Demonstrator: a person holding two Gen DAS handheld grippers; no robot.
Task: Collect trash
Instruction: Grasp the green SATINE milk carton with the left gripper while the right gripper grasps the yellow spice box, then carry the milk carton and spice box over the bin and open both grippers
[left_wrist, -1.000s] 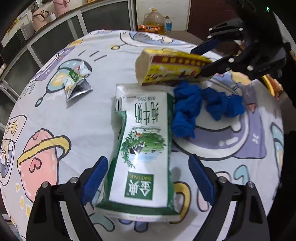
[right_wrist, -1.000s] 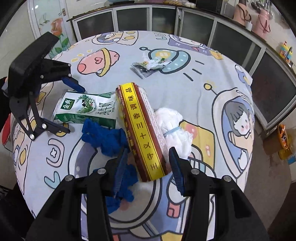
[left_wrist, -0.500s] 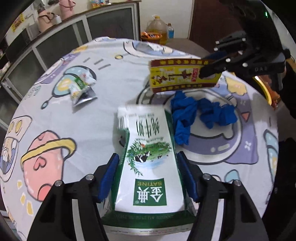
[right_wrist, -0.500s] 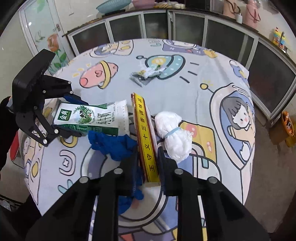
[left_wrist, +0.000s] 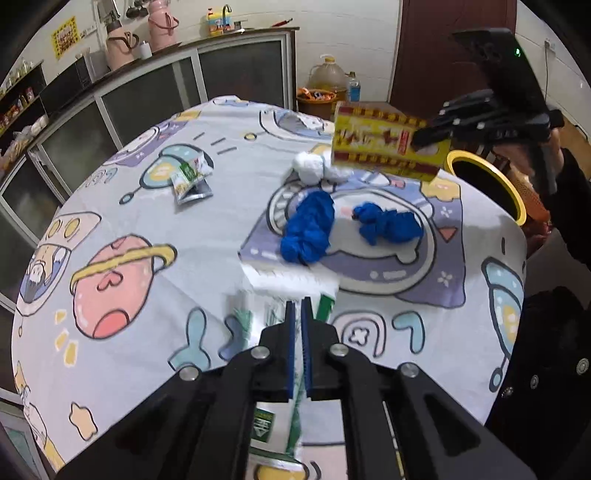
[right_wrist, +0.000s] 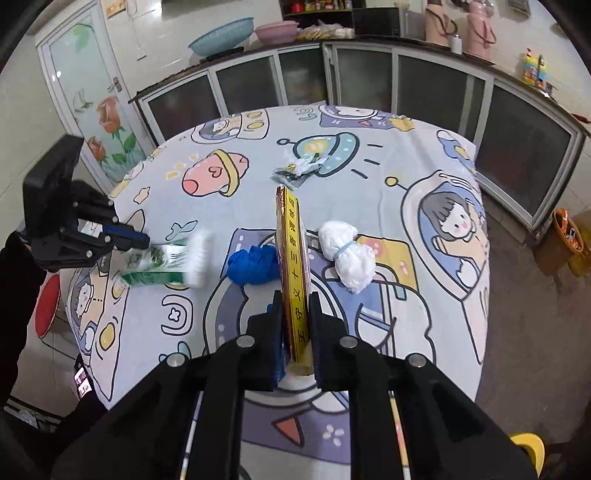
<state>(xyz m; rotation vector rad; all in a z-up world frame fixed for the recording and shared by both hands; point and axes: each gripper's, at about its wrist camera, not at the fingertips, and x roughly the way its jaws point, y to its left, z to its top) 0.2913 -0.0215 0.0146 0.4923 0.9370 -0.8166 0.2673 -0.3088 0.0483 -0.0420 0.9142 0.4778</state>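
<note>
Your right gripper (right_wrist: 293, 314) has just closed on the yellow box (right_wrist: 292, 266), lower centre; at left, your left gripper (right_wrist: 142, 242) pinches the green carton (right_wrist: 166, 264).

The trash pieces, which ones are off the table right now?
Two: the green-and-white milk carton, squashed flat in the left tongs, and the yellow-and-red seasoning box, clamped in the right tongs. The blue gloves, white wad and small wrapper lie on the tablecloth.
</note>
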